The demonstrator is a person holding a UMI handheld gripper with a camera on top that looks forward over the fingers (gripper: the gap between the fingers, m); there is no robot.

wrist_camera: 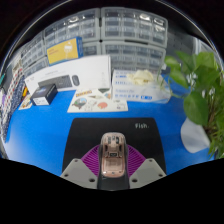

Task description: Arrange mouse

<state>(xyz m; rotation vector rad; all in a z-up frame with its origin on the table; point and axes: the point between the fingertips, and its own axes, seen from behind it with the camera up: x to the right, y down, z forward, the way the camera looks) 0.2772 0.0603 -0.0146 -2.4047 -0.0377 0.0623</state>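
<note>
A translucent pinkish-beige mouse (pixel 113 154) sits between my two fingers, whose purple pads (pixel 92 160) press on its two sides. My gripper (pixel 113 162) is shut on the mouse and holds it over the near end of a black mouse mat (pixel 120 128) that lies on the blue table top (pixel 40 135). Whether the mouse touches the mat cannot be told.
A white keyboard box (pixel 68 72) stands at the back left, with a small black box (pixel 44 93) in front of it. Printed sheets (pixel 98 98) lie beyond the mat. A green plant in a white pot (pixel 203 95) stands at the right. Shelves of drawers (pixel 120 35) line the back.
</note>
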